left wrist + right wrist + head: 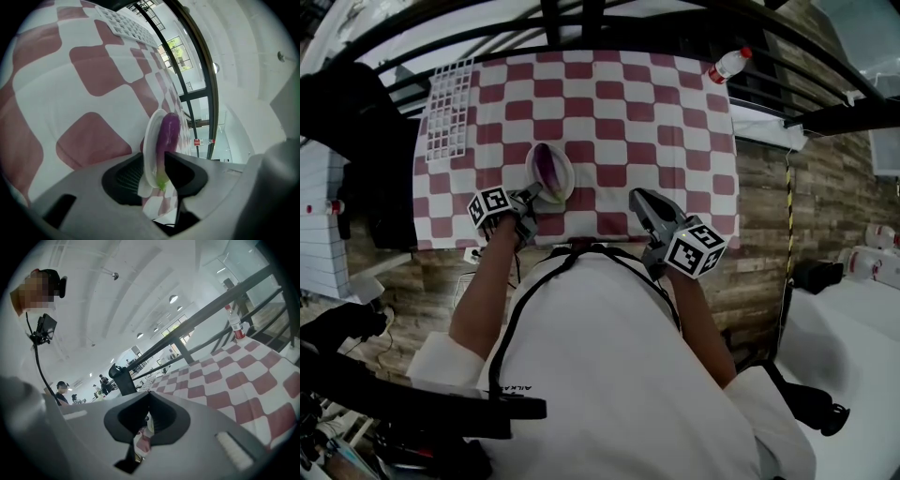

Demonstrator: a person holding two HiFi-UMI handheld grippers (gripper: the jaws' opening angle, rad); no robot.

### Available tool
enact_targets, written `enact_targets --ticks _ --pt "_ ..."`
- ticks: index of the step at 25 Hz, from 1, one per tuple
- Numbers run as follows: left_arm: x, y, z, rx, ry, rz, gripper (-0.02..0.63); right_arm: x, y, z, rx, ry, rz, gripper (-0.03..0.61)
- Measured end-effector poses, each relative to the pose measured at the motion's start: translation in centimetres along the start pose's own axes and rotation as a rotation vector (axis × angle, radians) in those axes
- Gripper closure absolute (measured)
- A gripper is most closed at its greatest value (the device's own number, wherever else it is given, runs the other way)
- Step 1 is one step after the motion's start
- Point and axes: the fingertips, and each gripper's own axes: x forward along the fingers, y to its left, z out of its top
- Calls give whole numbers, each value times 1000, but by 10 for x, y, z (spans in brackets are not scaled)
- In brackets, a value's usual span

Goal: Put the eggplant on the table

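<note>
purple eggplant (169,131): green stem end at 6 o'clock partly hidden behind left gripper (153,155) fingers (183,173) | white round plate (150,145): lower rim hidden likewise | red-and-white checkered desk (628,103): near edge at 6 o'clock covered by person's torso (609,356)

The head view looks steeply down from above the person onto the bench (609,103), with the left tool (528,197) and the right tool (639,199) at the near edge. The left gripper view sits close behind its tool's tips, rolled so the bench fills its left side, with the plate (149,136) just ahead. The right gripper view aims shallowly across the bench toward the far bottle (234,324). All three views share the checkered top.
</note>
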Motion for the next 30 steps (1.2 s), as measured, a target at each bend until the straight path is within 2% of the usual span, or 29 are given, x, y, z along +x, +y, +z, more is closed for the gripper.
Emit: enact_targets --ticks 11,15,20,30 --pt "-22 3 -5 -15 -41 -12 466 3 0 1 -8 24 44 571" --pt "-35 -5 -10 21 -50 -30 522 10 2 1 -18 35 72 571" --pt "-53 -40 -13 117 -77 -76 552 17 8 4 -55 45 104 571" --pt "-84 -139 -18 394 -144 -163 606 23 30 19 -96 23 170 571"
